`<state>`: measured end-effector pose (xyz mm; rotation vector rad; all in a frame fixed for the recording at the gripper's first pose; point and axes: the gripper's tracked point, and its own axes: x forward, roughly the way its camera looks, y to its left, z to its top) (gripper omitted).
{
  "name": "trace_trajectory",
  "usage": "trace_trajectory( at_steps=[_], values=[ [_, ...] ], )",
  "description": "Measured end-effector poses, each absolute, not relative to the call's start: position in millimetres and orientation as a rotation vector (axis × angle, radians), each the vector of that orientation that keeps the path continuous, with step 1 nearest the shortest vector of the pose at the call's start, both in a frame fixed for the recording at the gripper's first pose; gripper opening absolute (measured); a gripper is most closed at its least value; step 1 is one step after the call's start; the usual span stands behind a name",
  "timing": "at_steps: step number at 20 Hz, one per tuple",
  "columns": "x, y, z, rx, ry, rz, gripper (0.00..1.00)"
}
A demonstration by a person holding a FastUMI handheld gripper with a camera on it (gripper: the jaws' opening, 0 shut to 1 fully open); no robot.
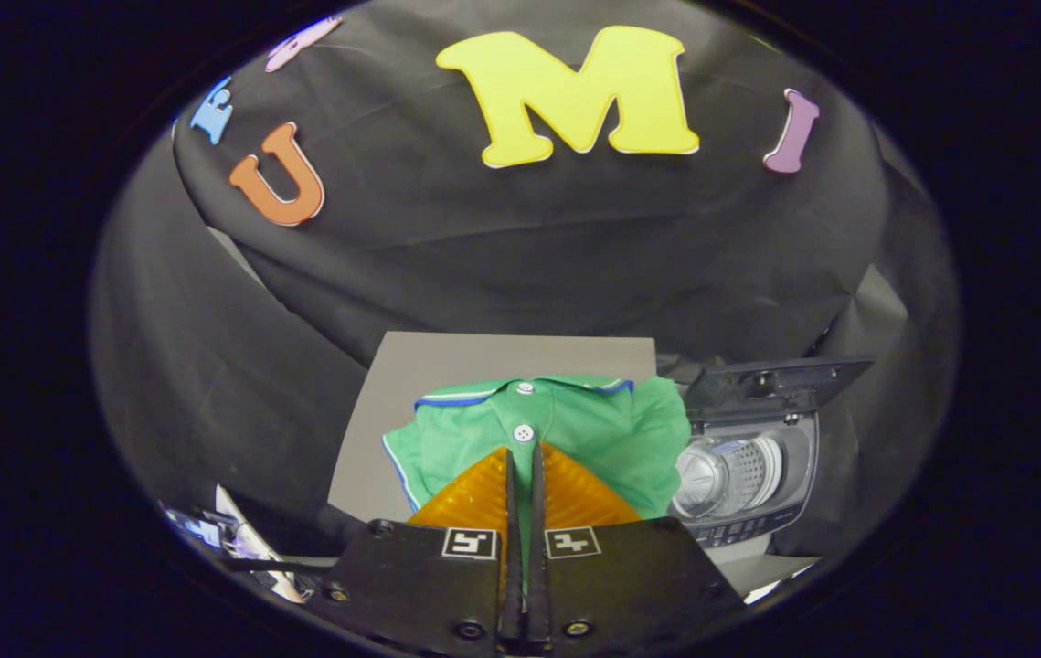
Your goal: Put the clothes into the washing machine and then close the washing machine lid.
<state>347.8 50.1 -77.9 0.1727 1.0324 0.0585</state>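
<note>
The gripper is closed tight on the green shirt, so next carry it right into the open washing machine.

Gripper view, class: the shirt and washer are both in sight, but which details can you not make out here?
- Green shirt: its lower part is covered by the gripper, whose jaws are nearly closed over it; actual pinch unclear.
- Washing machine: the drum's bottom lies below its rim.
- Control panel markings: too small.
- Open lid: seen edge-on, top face hidden.
</note>
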Motion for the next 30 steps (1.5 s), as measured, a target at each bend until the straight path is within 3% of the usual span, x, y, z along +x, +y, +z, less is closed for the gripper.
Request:
trace_trajectory(
  at_steps=[22,30],
  values=[
    [233.2,-115.2,1.8,0.169,0.895,-0.229,0.06],
    [216.4,-180.7,-1.5,0.187,0.913,-0.235,0.06]
  ],
)
